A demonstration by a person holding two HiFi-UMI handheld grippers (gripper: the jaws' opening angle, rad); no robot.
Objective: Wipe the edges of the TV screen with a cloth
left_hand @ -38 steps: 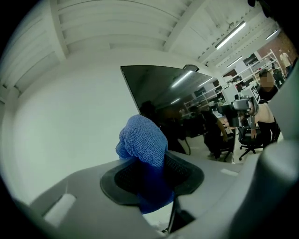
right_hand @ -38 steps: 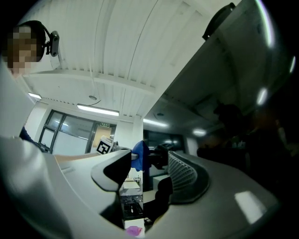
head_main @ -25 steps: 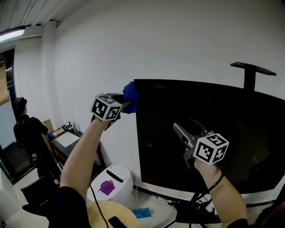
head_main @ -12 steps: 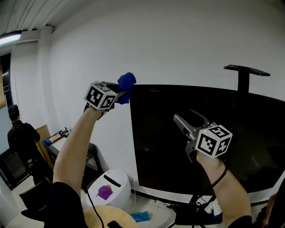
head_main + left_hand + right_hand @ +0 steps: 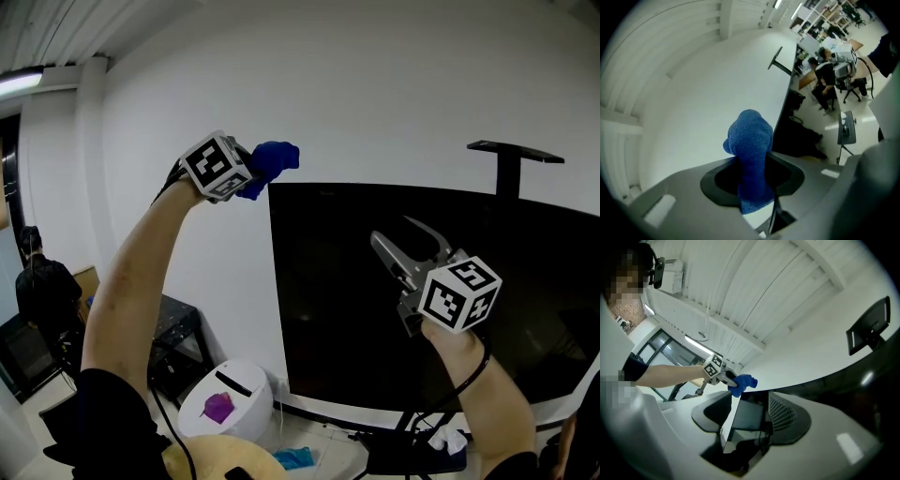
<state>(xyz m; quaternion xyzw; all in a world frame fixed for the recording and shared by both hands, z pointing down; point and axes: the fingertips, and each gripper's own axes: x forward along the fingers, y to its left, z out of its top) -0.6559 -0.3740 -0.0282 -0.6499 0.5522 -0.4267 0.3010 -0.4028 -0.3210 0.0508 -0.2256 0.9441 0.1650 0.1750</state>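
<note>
Left gripper view: cloth (image 5: pixel 751 154) between fingers (image 5: pixel 790 176)

- We lose the TV screen (image 5: pixel 375 309) at the head view's right edge; the right arm (image 5: pixel 487 412) covers part of its bottom border.
- The lower end of the cloth (image 5: pixel 751 150) vanishes inside the left tongs (image 5: pixel 752 180).
- We cannot tell whether the cloth touches the screen's top corner.
- The person (image 5: pixel 37 291) at far left is too small and dark to make out.

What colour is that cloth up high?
The cloth is bright blue all over. You see it best in the left gripper view, pinched between the jaws.
</note>
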